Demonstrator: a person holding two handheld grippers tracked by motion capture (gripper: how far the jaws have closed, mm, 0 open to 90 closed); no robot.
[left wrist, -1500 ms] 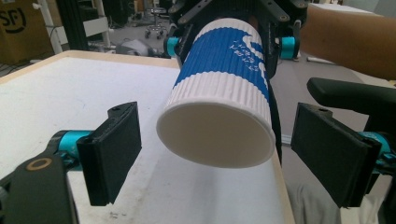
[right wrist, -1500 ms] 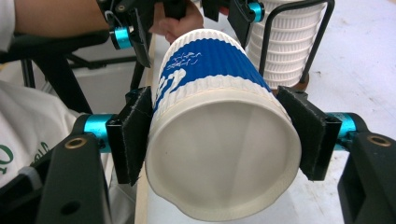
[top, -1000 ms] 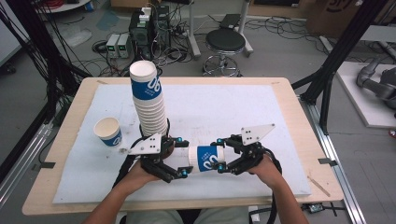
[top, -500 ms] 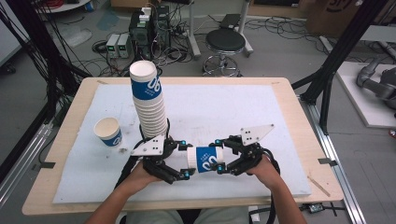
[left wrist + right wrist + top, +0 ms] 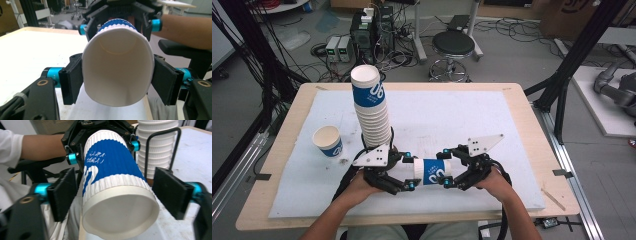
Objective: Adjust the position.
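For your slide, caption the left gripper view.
Left gripper squeezes a paper cup at its open mouth.

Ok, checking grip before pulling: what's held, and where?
The left gripper clamps the paper cup at its open mouth, squashing it oval. The right gripper has its jaws open around the cup's base end.

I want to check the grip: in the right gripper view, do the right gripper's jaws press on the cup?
No, the right gripper stands open, with a clear gap between each black jaw and the blue-and-white cup.
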